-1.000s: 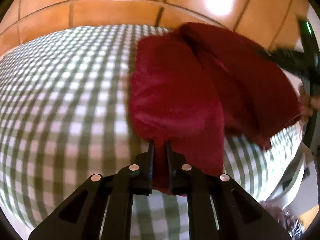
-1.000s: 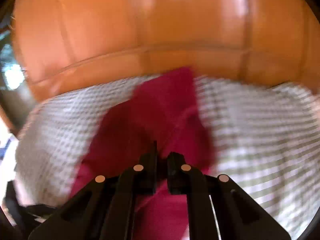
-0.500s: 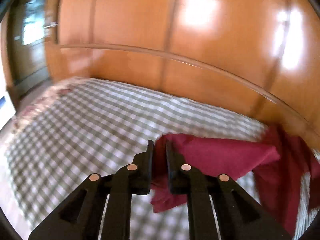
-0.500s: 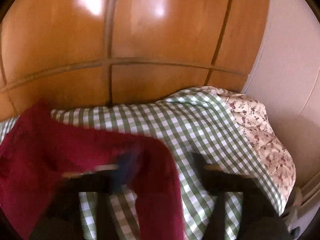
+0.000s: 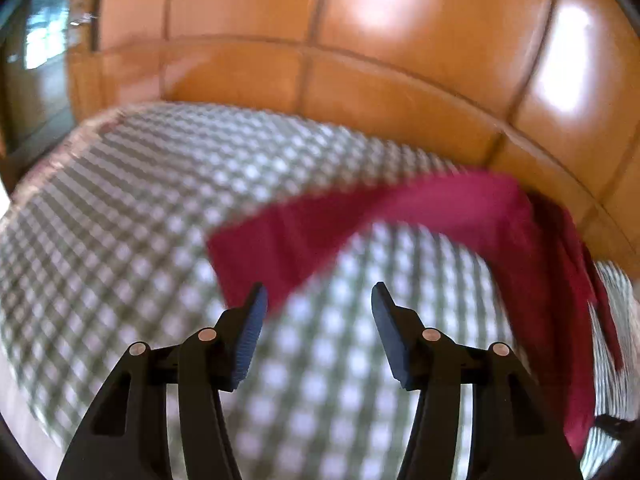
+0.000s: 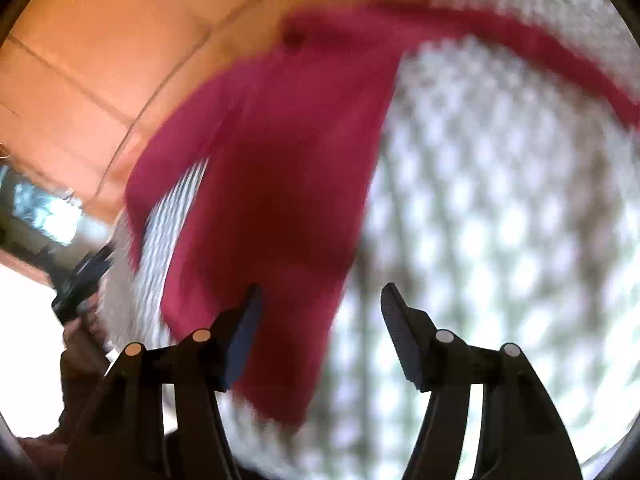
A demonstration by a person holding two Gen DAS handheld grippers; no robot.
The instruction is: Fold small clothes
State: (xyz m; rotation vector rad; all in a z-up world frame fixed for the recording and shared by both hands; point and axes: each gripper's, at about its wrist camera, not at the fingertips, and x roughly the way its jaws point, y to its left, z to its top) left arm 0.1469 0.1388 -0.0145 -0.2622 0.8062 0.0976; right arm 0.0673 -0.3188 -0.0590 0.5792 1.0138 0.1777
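Crimson cloth, a small garment (image 5: 460, 208), lies spread across the green-and-white checked bed cover (image 5: 120, 220), one narrow strip reaching toward the left claw (image 5: 318, 300) and the wider part running down the right side of the left wrist view. A second ago both claws were clamped on this garment, lifted and bunched above the bed; half a second ago the left one still pinched a corner while the right had already let go. Now the left claw stands at a middling width and its jaws are opening, with nothing pressed between them: the end of the strip sits just behind its left finger, and bare checks show through the gap. The right claw (image 6: 320, 300) is also at a middling width, its jaws closing, and a broad leg of the garment (image 6: 272, 200) lies under and past its left finger without being pinched as far as the blur allows.

An orange wooden headboard (image 5: 280, 80) bounds the far edge of the bed, close behind the garment's top. To the left of the garment the cover is open and flat. In the right wrist view the person's other hand (image 6: 80, 328) shows at the left rim, beyond the bed's edge.
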